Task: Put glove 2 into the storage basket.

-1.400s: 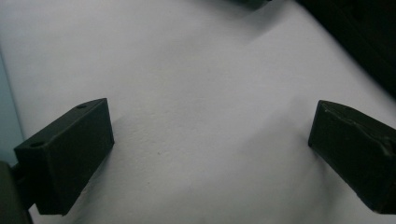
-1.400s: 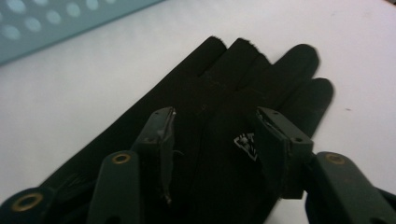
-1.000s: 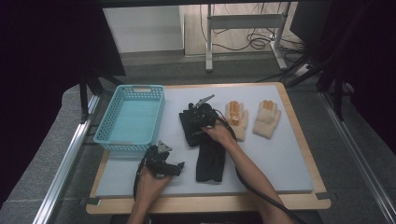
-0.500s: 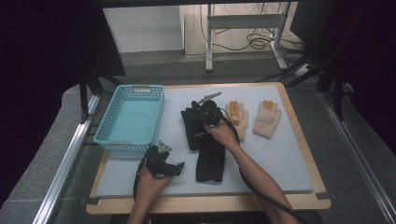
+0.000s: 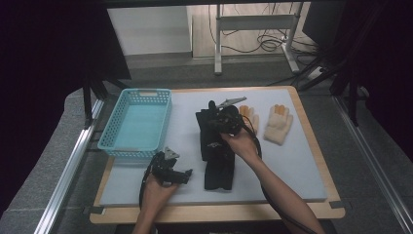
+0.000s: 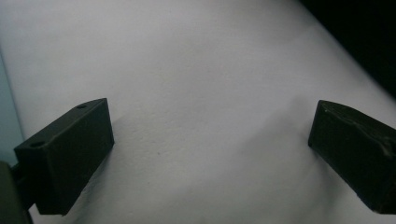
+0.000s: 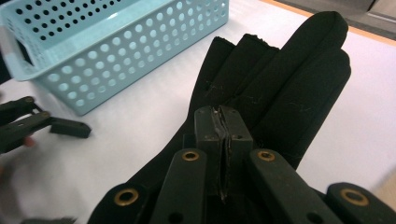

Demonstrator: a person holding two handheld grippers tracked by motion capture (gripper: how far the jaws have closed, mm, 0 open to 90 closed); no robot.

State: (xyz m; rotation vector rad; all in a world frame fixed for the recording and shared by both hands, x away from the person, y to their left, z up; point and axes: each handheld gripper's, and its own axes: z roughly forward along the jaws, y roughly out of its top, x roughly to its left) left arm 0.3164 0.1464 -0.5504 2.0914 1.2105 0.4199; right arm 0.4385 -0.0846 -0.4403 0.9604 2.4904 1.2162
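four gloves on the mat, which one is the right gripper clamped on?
The far black glove, pinched in the right gripper. The other black glove lies nearer the person; both cream gloves lie untouched to the right.

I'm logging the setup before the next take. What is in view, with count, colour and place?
Basket: one, light blue, on the mat's left side.
Black gloves: two; one pinched in the right gripper at mid-mat, the other lying flat nearer the person.
Cream gloves: two, with orange fingertips, side by side at the mat's right rear.
Mat: one, white, covering the wooden table top.
Stand: one, pale metal, on the floor beyond the table.
Left gripper: black, jaws wide open over bare mat near the front edge.
Right gripper: black, jaws shut on glove fabric.
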